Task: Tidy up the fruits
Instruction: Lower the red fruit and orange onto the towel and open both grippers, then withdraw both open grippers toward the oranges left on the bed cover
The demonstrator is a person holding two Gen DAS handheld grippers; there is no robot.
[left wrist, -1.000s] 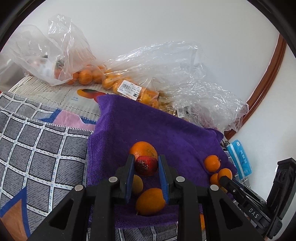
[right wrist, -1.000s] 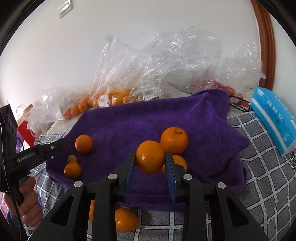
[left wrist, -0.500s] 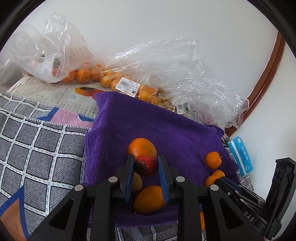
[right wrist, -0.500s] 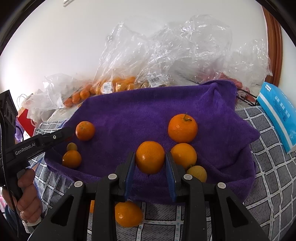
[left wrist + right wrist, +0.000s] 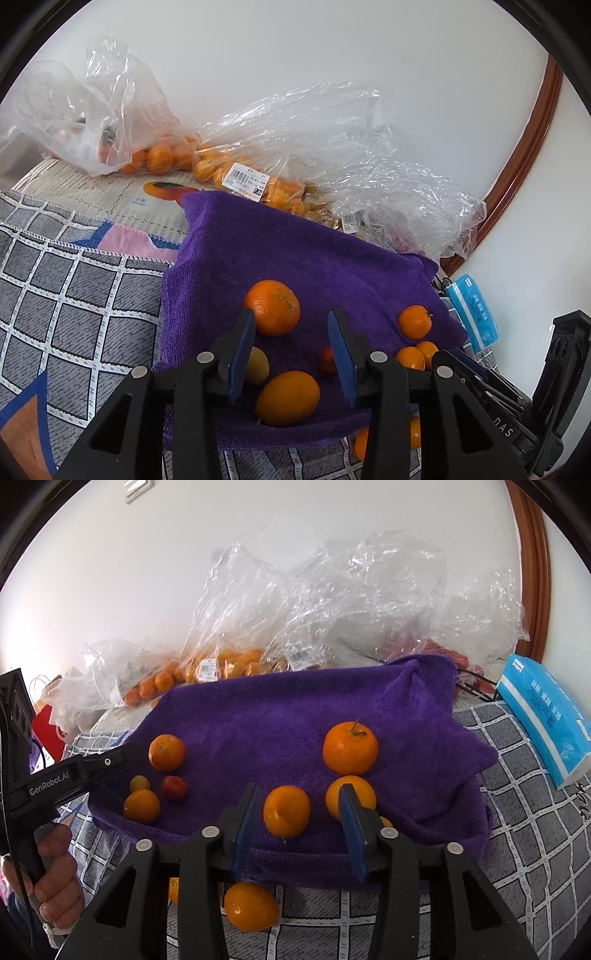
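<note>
Both sets of jaws have just been opening, and each fruit is free: the right gripper (image 5: 297,827) stands apart around an orange (image 5: 286,811) that sits on the purple towel (image 5: 295,716) with a gap at either pad, while the left gripper (image 5: 291,354) is parted with the small red fruit (image 5: 327,360) lying low by its right pad, seemingly clear of it. Release looks like the step in hand, so the best play is to lift straight back without brushing either fruit, since round things roll on this soft, rumpled cloth. Just below the right jaws, off the towel, another orange (image 5: 250,906) waits on the checked cover (image 5: 517,834). Just beyond the right pad sit two more oranges, one behind the other (image 5: 350,747). Ahead of the left jaws a big orange (image 5: 272,307) nearly touches the left pad; a mango-like fruit (image 5: 288,398) lies beneath them. Farther off, clear bags (image 5: 332,620) of fruit crowd the wall, with a blue tissue pack (image 5: 543,720) out to the right.
</note>
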